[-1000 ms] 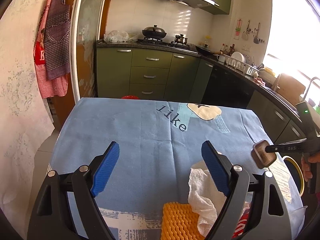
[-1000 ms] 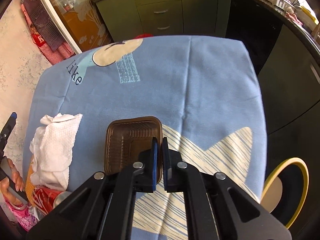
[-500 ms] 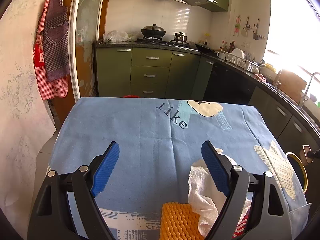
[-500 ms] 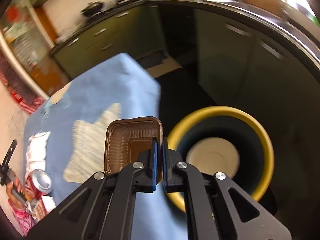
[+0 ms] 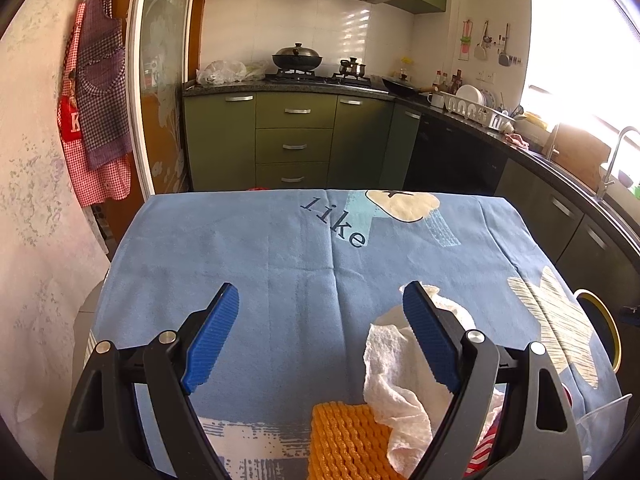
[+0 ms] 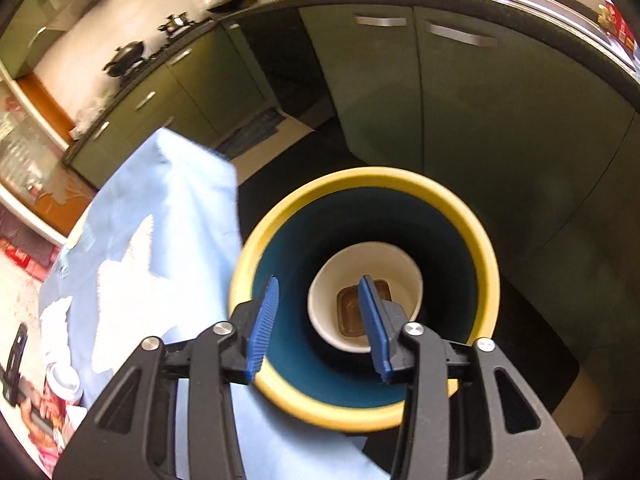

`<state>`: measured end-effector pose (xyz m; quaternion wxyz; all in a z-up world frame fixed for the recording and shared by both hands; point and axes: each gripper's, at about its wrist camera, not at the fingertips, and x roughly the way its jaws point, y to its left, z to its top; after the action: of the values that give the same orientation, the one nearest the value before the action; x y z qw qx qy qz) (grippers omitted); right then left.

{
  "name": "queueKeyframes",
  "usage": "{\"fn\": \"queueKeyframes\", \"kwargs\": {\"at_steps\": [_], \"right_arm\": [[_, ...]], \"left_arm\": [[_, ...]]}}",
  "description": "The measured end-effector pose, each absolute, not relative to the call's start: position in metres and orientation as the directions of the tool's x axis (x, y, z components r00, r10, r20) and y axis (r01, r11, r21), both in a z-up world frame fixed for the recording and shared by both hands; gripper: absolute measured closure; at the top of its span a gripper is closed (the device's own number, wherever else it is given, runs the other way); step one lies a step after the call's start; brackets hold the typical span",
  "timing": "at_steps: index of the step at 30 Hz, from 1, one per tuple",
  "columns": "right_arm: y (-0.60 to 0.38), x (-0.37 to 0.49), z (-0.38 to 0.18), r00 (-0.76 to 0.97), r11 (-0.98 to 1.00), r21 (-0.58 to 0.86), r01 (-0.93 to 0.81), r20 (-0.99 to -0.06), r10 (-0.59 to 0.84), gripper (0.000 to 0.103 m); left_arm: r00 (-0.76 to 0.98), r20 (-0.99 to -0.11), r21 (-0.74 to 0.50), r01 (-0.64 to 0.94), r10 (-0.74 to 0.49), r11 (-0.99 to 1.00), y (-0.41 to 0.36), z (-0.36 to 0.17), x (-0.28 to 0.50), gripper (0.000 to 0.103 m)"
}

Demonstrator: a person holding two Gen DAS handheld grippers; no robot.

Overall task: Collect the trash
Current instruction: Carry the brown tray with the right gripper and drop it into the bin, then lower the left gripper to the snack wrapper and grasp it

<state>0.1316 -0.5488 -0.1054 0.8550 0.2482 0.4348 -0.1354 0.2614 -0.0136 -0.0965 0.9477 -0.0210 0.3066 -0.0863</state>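
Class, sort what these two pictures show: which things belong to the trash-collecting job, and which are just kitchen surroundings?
Job: brown tray in the yellow-rimmed bin; crumpled paper towel; orange foam net; can.
Surroundings: wok; aprons; dish rack.

**Hard daylight on one side, smear on the other**

Sun pours through the window (image 5: 576,52) at the right and burns it to pure white, washing out the wall beside it. The blue cloth (image 5: 280,272) on the tabletop is evenly lit and sharp. Both fisheye views bend cabinets and counter into curves, with dark corners. The right wrist view is motion-blurred; the bin's yellow rim (image 6: 486,256) smears, its inside deep in shadow.
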Motion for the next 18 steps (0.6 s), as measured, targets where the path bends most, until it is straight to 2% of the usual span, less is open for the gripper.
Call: {"fn": "queueKeyframes", "kwargs": {"at_steps": [7, 13, 18], "right_arm": [[-0.524, 0.113, -0.102, 0.603, 0.865, 0.323, 0.384, -0.797, 0.03, 0.057], [-0.519, 0.109, -0.098, 0.61, 0.873, 0.317, 0.371, -0.792, 0.028, 0.057], [-0.522, 0.104, -0.103, 0.616, 0.871, 0.338, 0.356, -0.786, 0.053, 0.056]], "left_arm": [[0.785, -0.568, -0.098, 0.232, -0.246, 0.968, -0.025, -0.085, 0.252, 0.02], [0.765, -0.554, -0.017, 0.383, -0.327, 0.924, -0.053, -0.059, 0.226, 0.02], [0.712, -0.581, 0.036, 0.507, -0.395, 0.861, -0.079, -0.042, 0.206, 0.02]]}}
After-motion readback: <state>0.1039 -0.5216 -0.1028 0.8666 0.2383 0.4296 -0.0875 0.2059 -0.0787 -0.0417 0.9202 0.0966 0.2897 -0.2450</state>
